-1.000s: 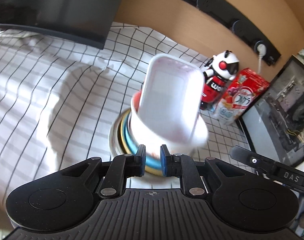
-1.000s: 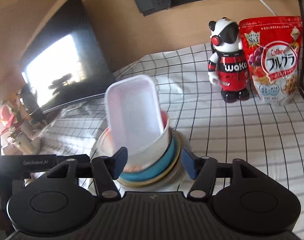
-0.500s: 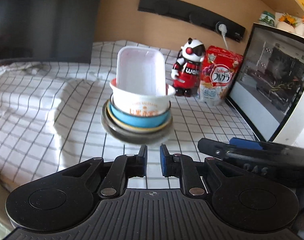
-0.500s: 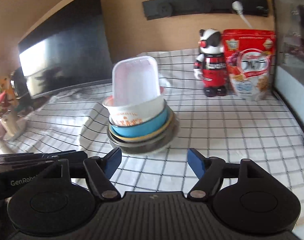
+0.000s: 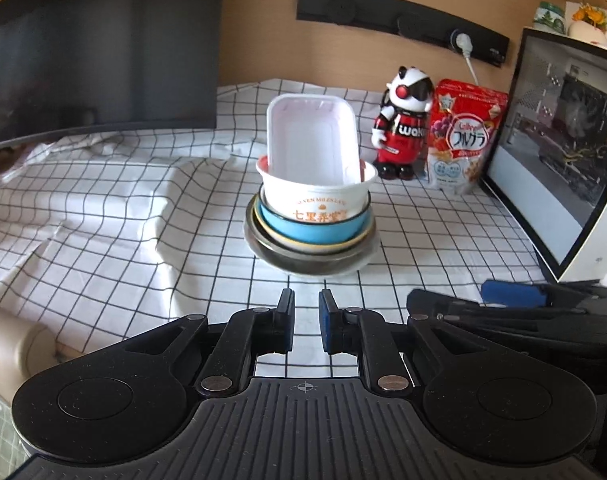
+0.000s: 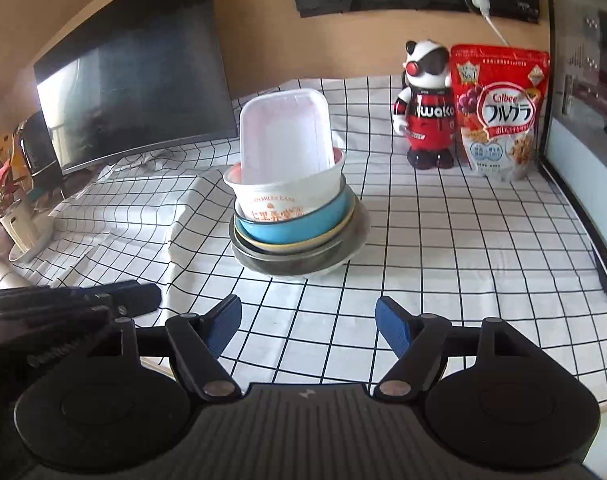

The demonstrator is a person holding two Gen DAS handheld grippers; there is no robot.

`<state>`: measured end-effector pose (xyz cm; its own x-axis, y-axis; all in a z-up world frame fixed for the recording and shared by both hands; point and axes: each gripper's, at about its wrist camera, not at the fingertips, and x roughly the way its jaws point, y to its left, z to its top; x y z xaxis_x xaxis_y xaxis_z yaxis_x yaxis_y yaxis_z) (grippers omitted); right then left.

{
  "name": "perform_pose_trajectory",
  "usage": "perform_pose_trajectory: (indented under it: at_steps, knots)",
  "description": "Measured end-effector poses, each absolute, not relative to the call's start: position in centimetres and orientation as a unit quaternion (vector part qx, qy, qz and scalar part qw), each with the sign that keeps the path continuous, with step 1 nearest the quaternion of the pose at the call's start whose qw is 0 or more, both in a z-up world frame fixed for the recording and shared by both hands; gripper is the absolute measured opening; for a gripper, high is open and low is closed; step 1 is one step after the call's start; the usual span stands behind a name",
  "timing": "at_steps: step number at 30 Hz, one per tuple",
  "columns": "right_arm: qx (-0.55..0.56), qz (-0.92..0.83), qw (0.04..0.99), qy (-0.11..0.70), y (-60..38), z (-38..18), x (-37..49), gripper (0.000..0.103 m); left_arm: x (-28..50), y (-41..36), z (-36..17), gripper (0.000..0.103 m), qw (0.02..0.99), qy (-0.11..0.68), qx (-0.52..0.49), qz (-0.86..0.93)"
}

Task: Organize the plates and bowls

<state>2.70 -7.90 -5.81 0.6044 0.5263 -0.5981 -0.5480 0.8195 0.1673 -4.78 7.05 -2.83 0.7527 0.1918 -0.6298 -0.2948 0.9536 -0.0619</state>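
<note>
Left gripper (image 5: pixel 306 322): jaws drawn in to a narrow gap, nothing between them, only checked cloth below. Right gripper (image 6: pixel 308 326): jaws wide apart and have just been opening; nothing between the blue pads, cloth only. Both sit short of the stack, not touching it.

Stack of bowls (image 5: pixel 312 216) stands on the checked tablecloth (image 5: pixel 115 216), just ahead of both grippers. From the bottom: a dark metal bowl, a yellow-rimmed one, a blue bowl, then a white paper bowl (image 6: pixel 287 194) with orange print. A white rectangular tray (image 5: pixel 313 140) stands on end inside the top bowl, leaning back.

Left view only: the right gripper's black body low at right, and flowers on a shelf above the screen at right. Right view only: the left gripper's body low at left, and a potted plant (image 6: pixel 11 208) at the far left edge.

Writing: paper bowl carries small Latin lettering, partly legible, over orange Chinese characters. Robot figurine (image 6: pixel 427 108) reads "wako" across its red chest. Red cereal bag (image 6: pixel 499 112) beside it reads "Calbee", "No.1" and Japanese script. Dark monitor (image 6: pixel 135 68) behind left.
</note>
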Motion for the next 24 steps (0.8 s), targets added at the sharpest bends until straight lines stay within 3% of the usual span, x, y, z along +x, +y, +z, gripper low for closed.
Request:
perform_pose_trajectory:
  at_steps: [24]
  knots:
    - [-0.024,0.303,0.894,0.329,-7.48,-5.61,3.23,0.075,-4.06,7.24,-3.41,0.016,0.928,0.342,-0.075,0.127]
